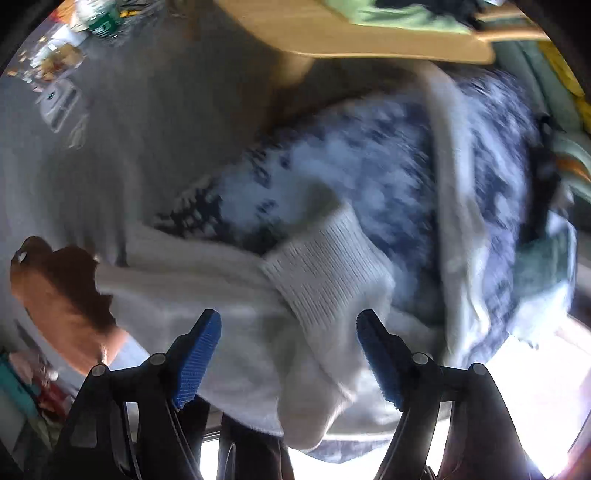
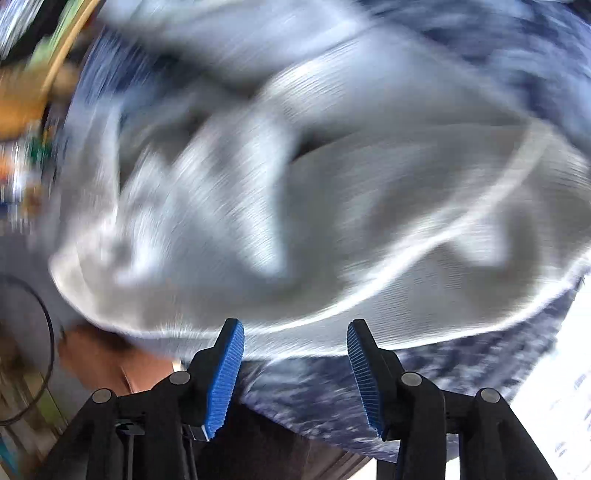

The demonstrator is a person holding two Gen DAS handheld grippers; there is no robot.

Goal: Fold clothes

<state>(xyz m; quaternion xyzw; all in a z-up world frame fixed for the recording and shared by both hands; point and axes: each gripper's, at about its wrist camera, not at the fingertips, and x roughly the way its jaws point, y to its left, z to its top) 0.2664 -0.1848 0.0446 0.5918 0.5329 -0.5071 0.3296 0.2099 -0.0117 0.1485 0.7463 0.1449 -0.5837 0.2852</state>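
Up close, left tool [image 1: 289, 325] has its blue ribbed pads spread apart, the white ribbed-knit cuff [image 1: 325, 273] of the blue-and-white patterned knit sweater [image 1: 369, 166] lying between them, nothing pinched. Right tool [image 2: 295, 334] likewise spread wide, hovering over the same sweater's [image 2: 332, 192] white folds; heavy motion blur there. Sweater sits bunched just ahead of both tools. Beyond it, light wooden tabletop [image 1: 351, 37] carrying a green garment [image 1: 406, 18].
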